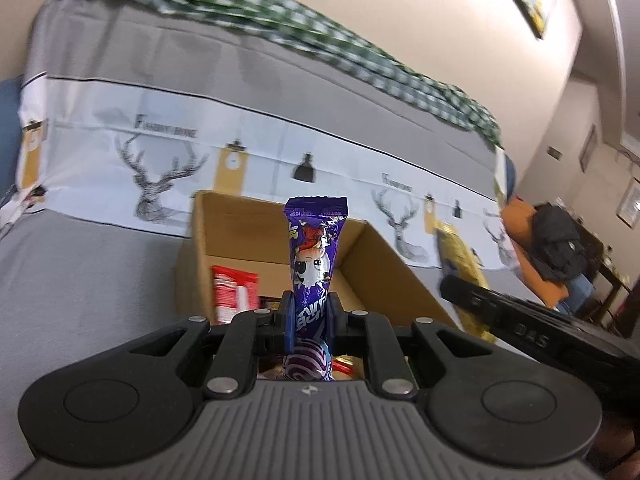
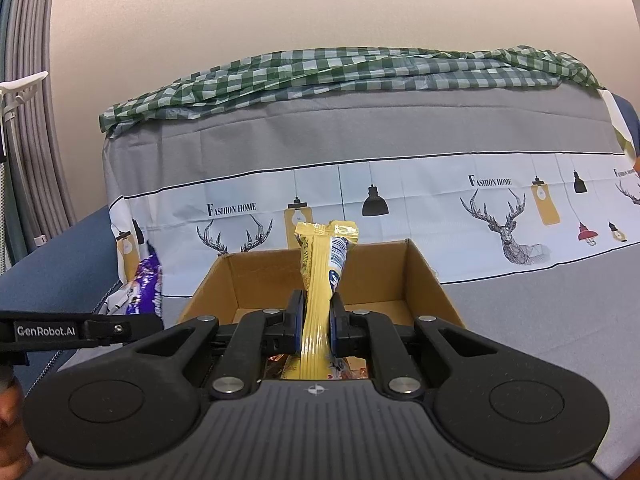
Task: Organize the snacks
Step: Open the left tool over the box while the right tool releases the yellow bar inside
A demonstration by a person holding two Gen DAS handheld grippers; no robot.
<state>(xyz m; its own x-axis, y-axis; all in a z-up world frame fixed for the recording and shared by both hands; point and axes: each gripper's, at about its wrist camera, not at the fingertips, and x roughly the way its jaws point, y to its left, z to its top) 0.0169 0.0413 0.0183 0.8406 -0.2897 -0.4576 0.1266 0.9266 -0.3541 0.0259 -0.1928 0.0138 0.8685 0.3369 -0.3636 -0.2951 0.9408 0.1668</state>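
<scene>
Left wrist view, nearest plane: the left gripper (image 1: 310, 316) is clamped on a purple packet (image 1: 314, 264), its 2 blue pads pressing the wrapper from either side at its lower third. The packet's long axis runs along the fingers and stands up and away from the camera, its crimped top uppermost. Below the jaws, more wrappers show through the gap, too cramped to identify.

Right wrist view, nearest plane: the right gripper (image 2: 316, 320) is clamped likewise on a yellow packet (image 2: 320, 288), long axis also rising along the fingers, the upper end leaning slightly to the right. The purple packet (image 2: 146, 288) and the left gripper's body appear at this view's left edge, so the 2 tools sit side by side and near each other.

Middle plane: an open box (image 1: 384, 264) stands directly ahead of both grippers on a grey cloth (image 1: 80, 280). In the left view a red packet (image 1: 234, 292) leans against the box's left inner wall; in the right view the box (image 2: 424, 280) shows a bare floor.

Governing relation, as a judgement: each packet lies ahead of its gripper and just short of, or above, the box's near wall, so the coming move is forward and down into the box. Neither hand looks clearly nearer.

Far plane: a draped backrest with a deer print and a green checked cloth (image 2: 360, 68) on top.
</scene>
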